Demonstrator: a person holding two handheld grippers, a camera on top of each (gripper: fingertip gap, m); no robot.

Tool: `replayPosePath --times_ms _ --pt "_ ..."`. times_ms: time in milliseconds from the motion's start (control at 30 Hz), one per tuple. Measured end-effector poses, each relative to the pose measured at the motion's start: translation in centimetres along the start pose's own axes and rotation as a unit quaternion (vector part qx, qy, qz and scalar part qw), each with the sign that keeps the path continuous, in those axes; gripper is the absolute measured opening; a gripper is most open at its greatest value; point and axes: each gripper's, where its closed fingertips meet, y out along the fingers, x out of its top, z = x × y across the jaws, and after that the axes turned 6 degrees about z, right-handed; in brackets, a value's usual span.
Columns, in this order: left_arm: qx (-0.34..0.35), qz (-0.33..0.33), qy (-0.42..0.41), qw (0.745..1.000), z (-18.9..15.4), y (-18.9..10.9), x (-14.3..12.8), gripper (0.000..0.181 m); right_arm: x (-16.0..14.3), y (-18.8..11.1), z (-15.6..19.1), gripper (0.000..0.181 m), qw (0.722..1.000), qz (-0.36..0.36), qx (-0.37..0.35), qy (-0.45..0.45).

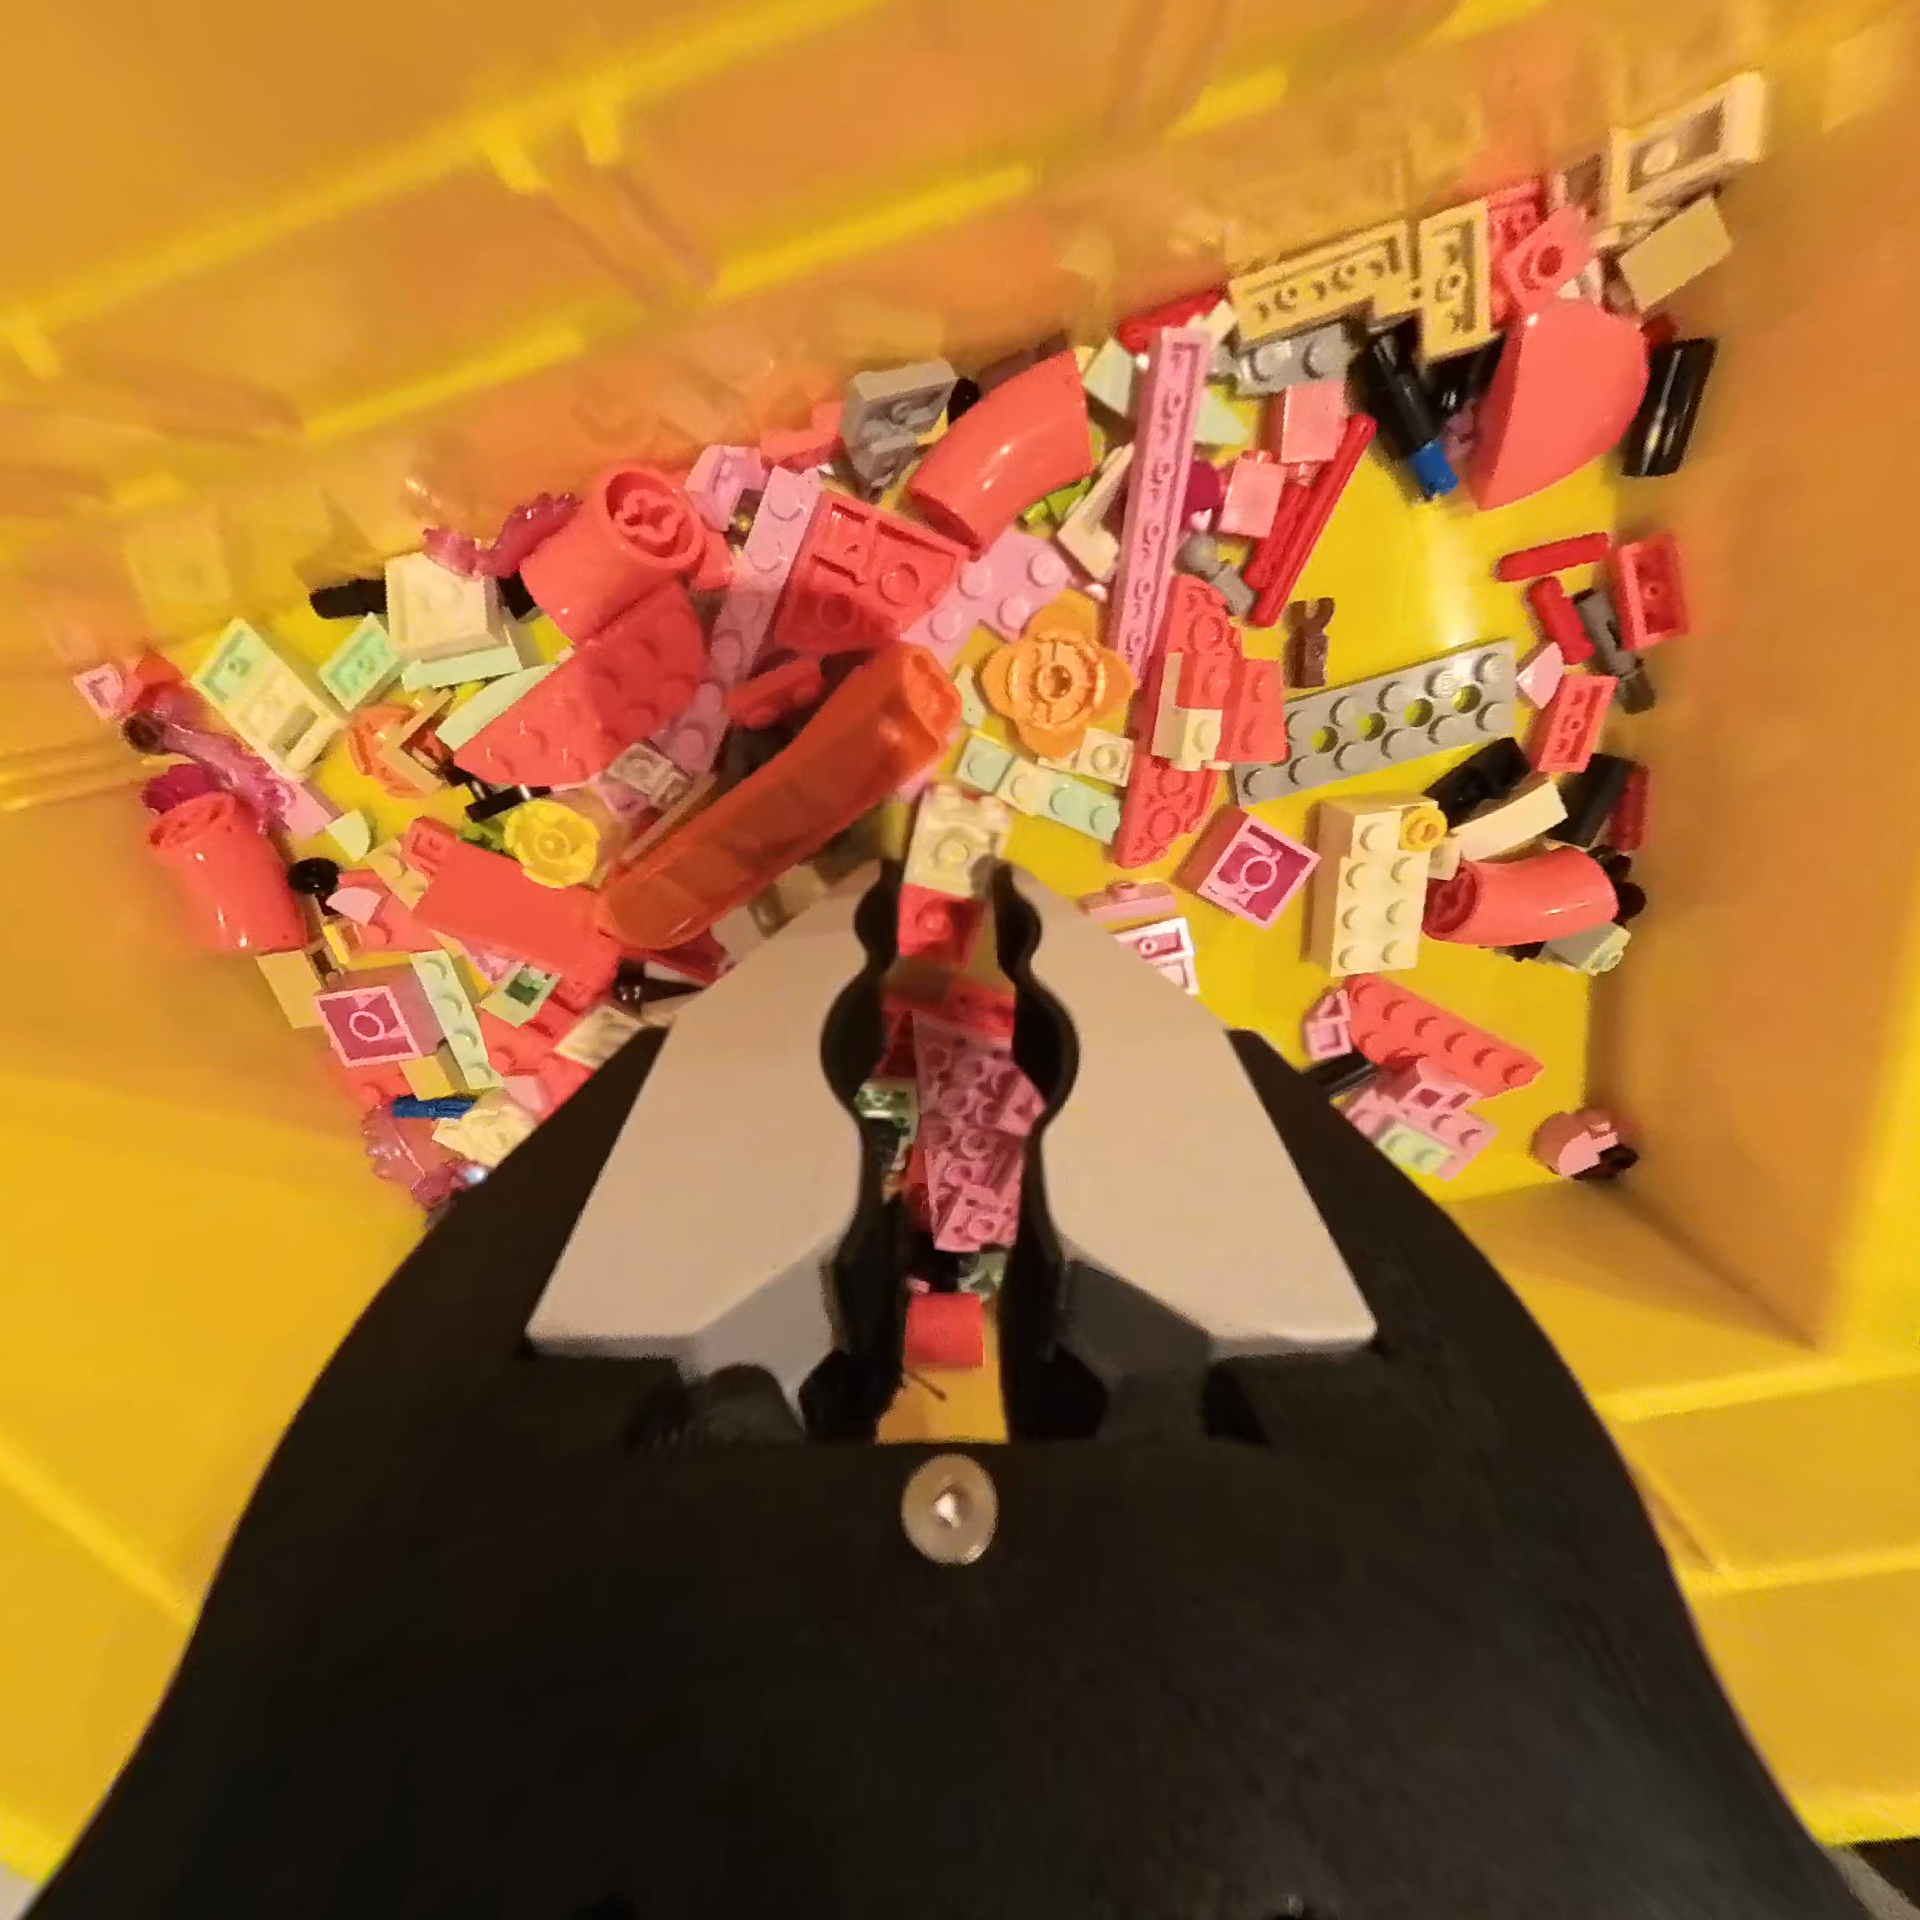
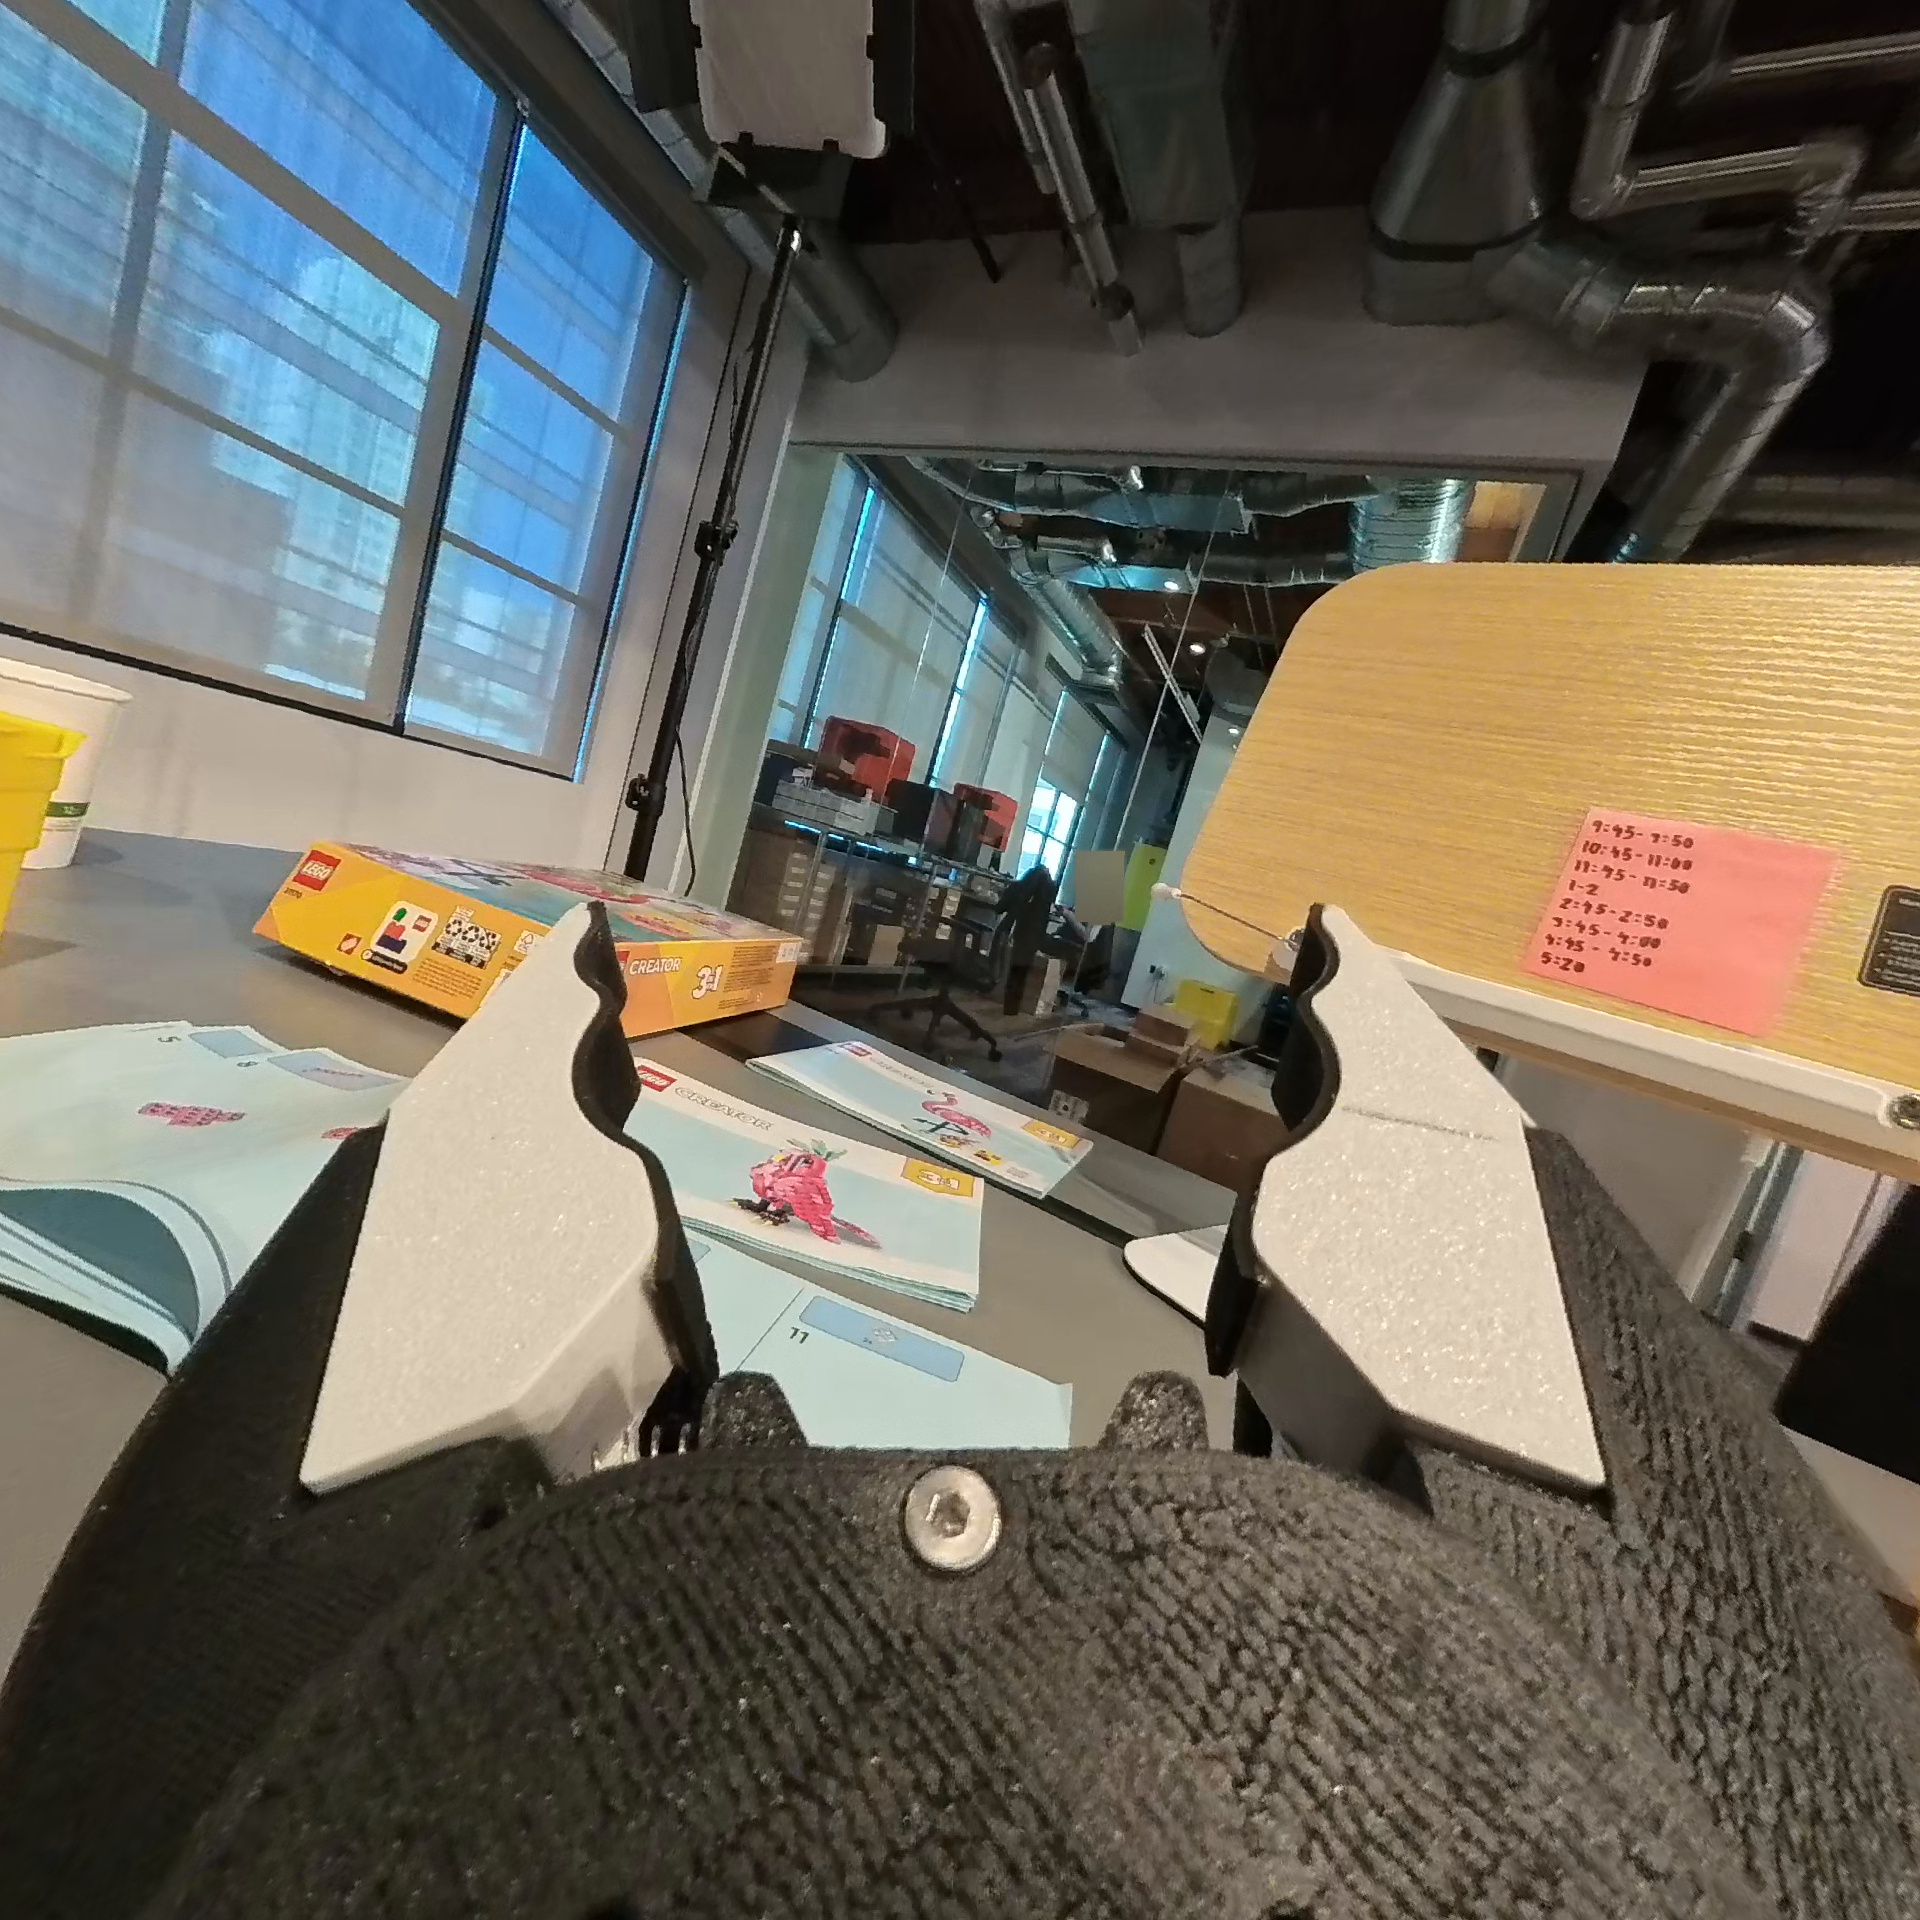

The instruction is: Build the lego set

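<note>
My left gripper point(image 1: 943, 896) reaches down into a yellow bin point(image 1: 1714, 1039) full of loose Lego pieces, mostly coral, pink, cream and grey. Its jaws stand narrowly apart and pinch a small coral brick point(image 1: 938, 923) with a cream piece point(image 1: 954, 840) on its far end. A transparent orange piece point(image 1: 779, 800) lies just left of the fingertips and an orange flower point(image 1: 1055, 681) just beyond them. My right gripper point(image 2: 956, 935) is wide open and empty, held above a grey table point(image 2: 125, 904) and pointing out over it into the room.
In the right wrist view, a Lego box point(image 2: 520, 935) lies on the table, with instruction booklets point(image 2: 831, 1195) and an open booklet point(image 2: 135, 1143) in front of it. A yellow bin's edge point(image 2: 26, 790) shows at far left. A wooden board point(image 2: 1558, 779) with a pink note stands at right. To the orange flower point(image 1: 1055, 681): left tips about 4 cm, right tips about 30 cm.
</note>
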Motion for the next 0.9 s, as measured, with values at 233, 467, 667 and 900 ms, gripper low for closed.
replayPosePath --times_ms 233,467,667,900 --pt "0.138 -0.023 0.056 0.989 0.8 -1.4 0.0 0.017 -0.1 0.0 -0.2 0.126 1.0 0.002 -0.002 0.005" --pt "0.107 -0.351 0.001 0.93 -2.6 -9.5 5.7 0.017 -0.2 0.0 -0.2 0.125 1.0 0.002 -0.003 0.007" --pt "-0.164 -0.515 -0.265 0.799 -2.6 -15.6 7.0 0.016 -0.3 0.1 -0.1 0.125 1.0 0.005 0.001 0.008" --pt "-0.223 -0.529 -0.291 0.765 -3.4 -16.5 6.9 0.016 -0.3 0.1 0.0 0.125 1.0 0.005 0.004 0.009"
